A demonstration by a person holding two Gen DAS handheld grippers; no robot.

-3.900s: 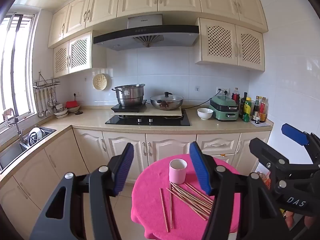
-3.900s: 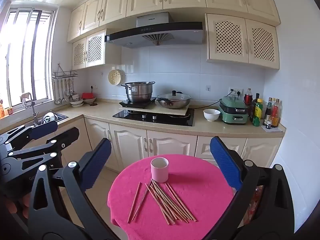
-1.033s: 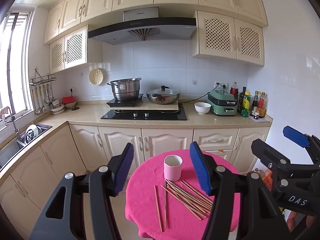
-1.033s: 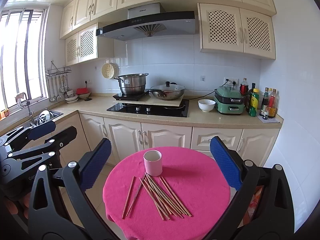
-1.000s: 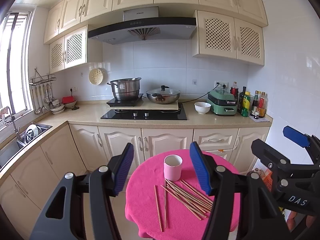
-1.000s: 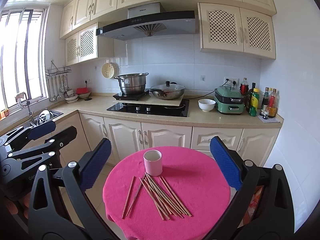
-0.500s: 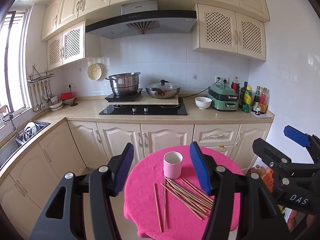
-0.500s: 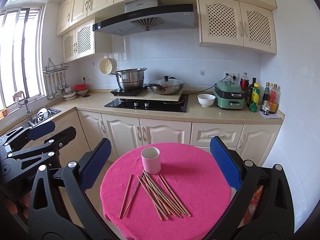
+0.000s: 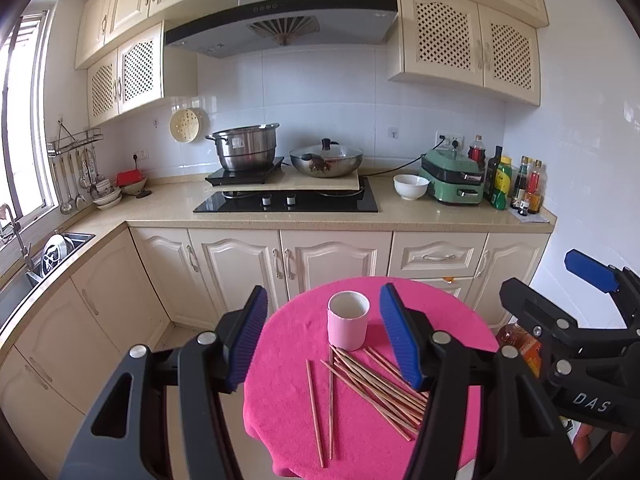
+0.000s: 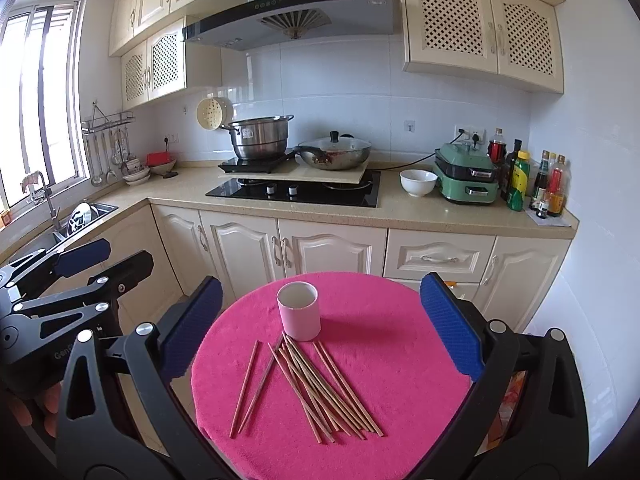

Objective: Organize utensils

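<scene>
A pink cup [image 9: 347, 326] [image 10: 299, 311] stands upright and empty on a round table with a pink cloth [image 9: 448, 312] [image 10: 384, 336]. Several wooden chopsticks [image 9: 372, 384] [image 10: 320, 388] lie scattered flat on the cloth just in front of the cup. My left gripper [image 9: 324, 340] is open, held above and short of the table, its blue pads framing the cup. My right gripper [image 10: 320, 328] is open wide, also above the table's near side, with nothing between its fingers. Each gripper shows at the edge of the other's view.
Behind the table runs a cabinet counter [image 10: 400, 216] with a hob [image 10: 296, 192], steel pot [image 10: 260, 138], lidded wok [image 10: 336, 154], white bowl [image 10: 418, 182], green cooker [image 10: 468, 182] and bottles [image 10: 532, 180]. A sink [image 10: 76, 216] lies at left. A white wall [image 10: 592, 280] stands right.
Both grippers have moved slightly closer to and higher over the table; cup and chopsticks sit lower and larger in view. Nothing has been taken hold of.
</scene>
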